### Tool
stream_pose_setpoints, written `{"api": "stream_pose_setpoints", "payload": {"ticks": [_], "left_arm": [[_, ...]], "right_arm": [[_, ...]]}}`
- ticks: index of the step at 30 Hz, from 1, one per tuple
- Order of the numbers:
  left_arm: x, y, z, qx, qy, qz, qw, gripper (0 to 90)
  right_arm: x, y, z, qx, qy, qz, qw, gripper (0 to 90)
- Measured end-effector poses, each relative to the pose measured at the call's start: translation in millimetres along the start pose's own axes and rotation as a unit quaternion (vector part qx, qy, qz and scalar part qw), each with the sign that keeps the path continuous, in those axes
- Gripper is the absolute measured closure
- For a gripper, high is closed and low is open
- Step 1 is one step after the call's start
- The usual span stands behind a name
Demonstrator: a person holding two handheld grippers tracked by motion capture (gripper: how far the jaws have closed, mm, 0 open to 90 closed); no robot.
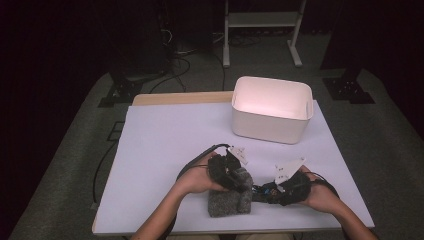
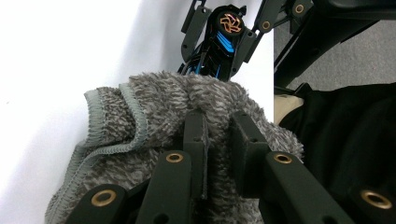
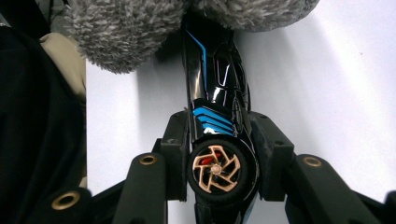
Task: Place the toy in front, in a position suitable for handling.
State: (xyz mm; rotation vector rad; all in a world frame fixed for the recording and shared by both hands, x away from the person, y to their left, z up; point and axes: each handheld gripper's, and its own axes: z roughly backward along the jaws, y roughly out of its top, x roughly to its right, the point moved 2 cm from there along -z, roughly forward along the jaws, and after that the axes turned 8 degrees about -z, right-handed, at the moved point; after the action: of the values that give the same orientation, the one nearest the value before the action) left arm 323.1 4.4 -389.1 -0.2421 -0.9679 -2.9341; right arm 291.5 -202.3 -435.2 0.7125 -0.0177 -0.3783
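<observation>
High view: nearest the person, a fuzzy grey cloth [image 1: 230,198] lies bunched on the white surface [image 1: 165,140], close to its front edge. The left gripper [image 1: 239,183] has its jaws closed on a fold of the cloth, probably to steady it or lift it. Just to the right, the right gripper [image 1: 267,192] points its jaws toward the cloth, clamped on a toy car [image 1: 261,190] by its sides. The car's far end reaches under the cloth's edge, which suggests it is being wiped or wrapped.

Right gripper view: the toy car [image 3: 217,140] is glossy black with blue stripes and a copper-spoked wheel. The cloth [image 3: 140,28] is thick-piled, and in the left gripper view its stitched hem [image 2: 135,116] shows.

Farther back, well apart, stands an empty white bin [image 1: 271,107].
</observation>
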Motion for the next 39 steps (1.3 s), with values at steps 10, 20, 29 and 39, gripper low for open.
{"api": "stream_pose_setpoints", "payload": {"ticks": [10,20,29,39], "left_arm": [[1.9,-1.2,0.9,0.000,0.001,0.000,1.0000,77.9],[2.6,-4.0,2.6,0.005,0.000,-0.001,1.0000,77.7],[8.2,-14.6,25.2,0.005,0.016,0.006,0.9998,77.7],[11.8,-46.1,42.2,-0.019,0.045,0.025,0.9985,77.7]], "right_arm": [[0.1,6.9,-2.8,-0.010,-0.014,0.007,0.9998,49.5],[-0.4,9.5,-27.4,-0.043,-0.006,0.015,0.9989,55.8],[-3.3,23.0,-38.3,-0.023,0.017,0.026,0.9993,56.2],[-13.9,72.8,-82.5,-0.003,0.050,0.056,0.9972,56.1]]}}
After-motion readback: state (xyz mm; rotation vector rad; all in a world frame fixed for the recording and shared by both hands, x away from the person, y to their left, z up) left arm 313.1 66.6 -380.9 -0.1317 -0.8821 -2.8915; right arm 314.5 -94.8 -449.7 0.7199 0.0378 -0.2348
